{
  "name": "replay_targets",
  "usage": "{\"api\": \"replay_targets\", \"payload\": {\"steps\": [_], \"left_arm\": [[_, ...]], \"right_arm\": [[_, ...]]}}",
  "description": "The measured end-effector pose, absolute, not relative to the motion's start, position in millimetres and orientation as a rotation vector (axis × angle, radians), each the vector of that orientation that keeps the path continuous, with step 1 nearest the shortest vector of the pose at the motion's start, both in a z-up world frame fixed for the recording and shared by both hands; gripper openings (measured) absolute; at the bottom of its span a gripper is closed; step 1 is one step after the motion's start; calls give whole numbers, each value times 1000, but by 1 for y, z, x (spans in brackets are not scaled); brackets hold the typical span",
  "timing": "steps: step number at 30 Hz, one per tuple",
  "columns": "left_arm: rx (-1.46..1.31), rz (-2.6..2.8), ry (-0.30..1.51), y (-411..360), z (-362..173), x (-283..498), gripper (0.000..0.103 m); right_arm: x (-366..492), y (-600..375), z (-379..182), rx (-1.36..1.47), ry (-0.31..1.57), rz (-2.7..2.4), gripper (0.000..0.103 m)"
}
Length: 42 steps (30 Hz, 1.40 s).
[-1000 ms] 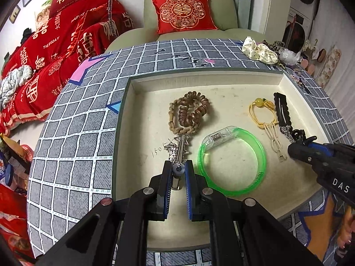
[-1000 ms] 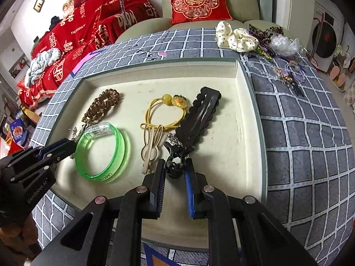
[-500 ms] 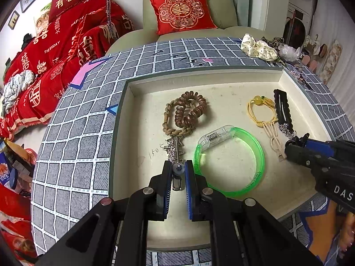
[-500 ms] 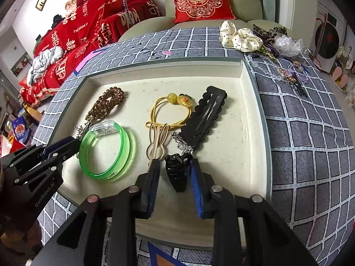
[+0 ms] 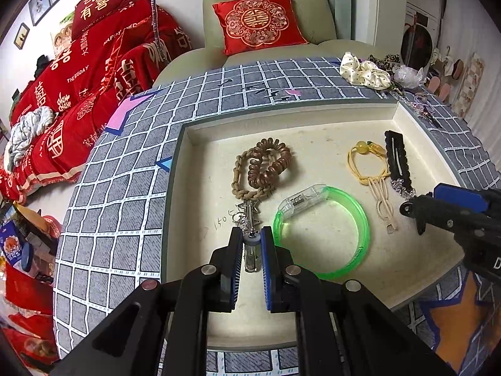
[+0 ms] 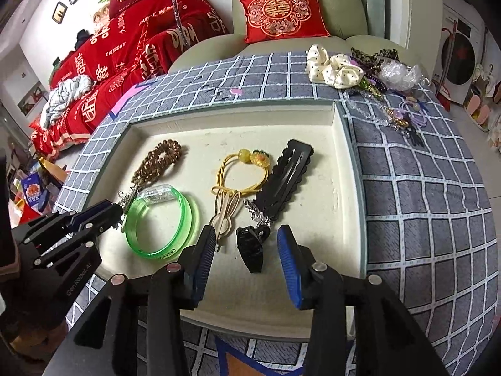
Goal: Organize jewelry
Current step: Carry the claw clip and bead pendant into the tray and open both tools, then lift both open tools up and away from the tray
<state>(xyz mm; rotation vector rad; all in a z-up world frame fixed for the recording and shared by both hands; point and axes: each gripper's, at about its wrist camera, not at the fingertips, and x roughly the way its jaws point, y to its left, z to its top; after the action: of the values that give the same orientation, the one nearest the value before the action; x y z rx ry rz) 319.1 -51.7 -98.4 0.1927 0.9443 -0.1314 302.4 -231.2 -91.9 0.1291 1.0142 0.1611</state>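
In the left wrist view my left gripper is shut on the end of a silver star-trimmed hair clip that lies in the cream tray. Beyond it are a brown coil tie on a braided bracelet, and a green bangle to the right. In the right wrist view my right gripper has its jaws opening. A small black claw clip lies on the tray between them, touched by neither pad. A yellow hair tie and a black snap clip lie just beyond.
A grey checked cloth covers the table around the tray. At the far right corner sit a white dotted scrunchie and a heap of loose jewellery. An armchair with a red cushion stands behind the table, with red bedding to the left.
The right gripper's jaws have spread and let go of the black claw clip, which now rests on the tray. The left gripper stays shut on the silver clip.
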Motion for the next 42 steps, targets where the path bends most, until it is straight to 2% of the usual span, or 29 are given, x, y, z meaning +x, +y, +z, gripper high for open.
{"api": "replay_targets", "payload": {"steps": [9, 10, 11, 12, 14, 20, 22, 23, 24, 32, 34, 42], "left_arm": [[132, -125, 929, -44, -89, 322, 20], [134, -123, 926, -43, -88, 322, 31], [134, -117, 925, -44, -87, 323, 84], [135, -101, 919, -43, -85, 322, 103], [140, -78, 854, -42, -77, 316, 103], [157, -75, 865, -42, -75, 316, 103], [168, -73, 870, -43, -75, 315, 103], [175, -71, 871, -43, -75, 314, 103], [179, -67, 870, -44, -75, 313, 103], [166, -64, 897, -38, -74, 304, 103], [174, -61, 893, -39, -73, 300, 103], [169, -66, 881, -39, -68, 287, 103]], "right_arm": [[304, -236, -82, 145, 1000, 160, 45], [304, -237, -82, 150, 999, 159, 45], [304, -238, -81, 156, 999, 158, 45], [305, -239, -81, 160, 1001, 157, 45], [305, -240, -80, 171, 1003, 157, 45], [305, -240, -79, 167, 1011, 147, 47], [304, -240, -78, 157, 1009, 142, 65], [303, -240, -77, 155, 1003, 138, 80], [302, -240, -75, 156, 999, 138, 85], [296, -236, -73, 133, 1014, 132, 88], [293, -235, -74, 126, 1015, 132, 102], [283, -229, -67, 89, 1001, 125, 103]]}}
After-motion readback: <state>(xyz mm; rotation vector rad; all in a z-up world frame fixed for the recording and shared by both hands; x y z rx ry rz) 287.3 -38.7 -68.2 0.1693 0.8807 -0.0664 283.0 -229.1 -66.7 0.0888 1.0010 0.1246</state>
